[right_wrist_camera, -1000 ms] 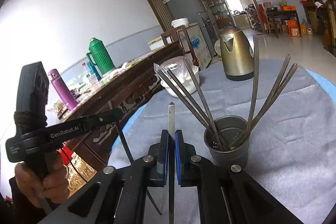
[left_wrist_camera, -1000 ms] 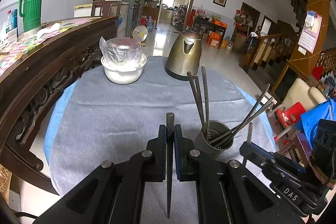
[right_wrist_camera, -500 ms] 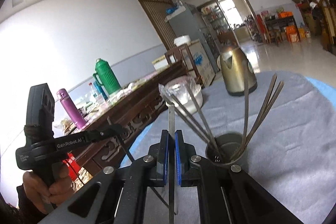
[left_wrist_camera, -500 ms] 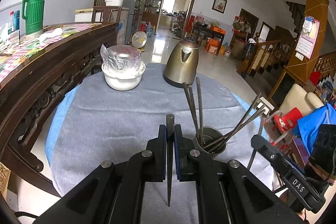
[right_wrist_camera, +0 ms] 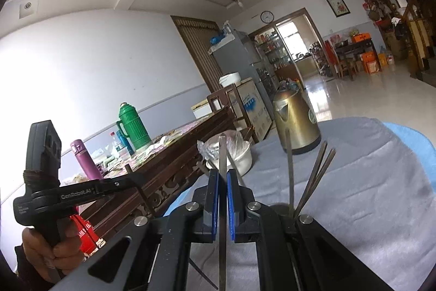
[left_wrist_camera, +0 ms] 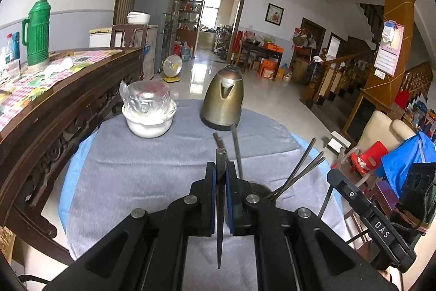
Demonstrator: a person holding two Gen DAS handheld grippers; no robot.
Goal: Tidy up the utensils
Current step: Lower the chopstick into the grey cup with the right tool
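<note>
Each of your tongs is pressed together on one dark chopstick. In the left wrist view the left gripper (left_wrist_camera: 221, 198) pinches its chopstick (left_wrist_camera: 219, 225) along the centre line of the frame, the long axis running up and down between the blue pads. In the right wrist view the right gripper (right_wrist_camera: 223, 203) pinches the other chopstick (right_wrist_camera: 222, 236) in the same way.

The metal holder cup (left_wrist_camera: 259, 188), already with several chopsticks (left_wrist_camera: 297, 176) leaning in it, sits low and just right of centre, half hidden behind the fingers (its rim is hard to see). Both grippers look near it; I cannot tell which is nearer. I judge each stick must be tipped downward over the opening.
</note>
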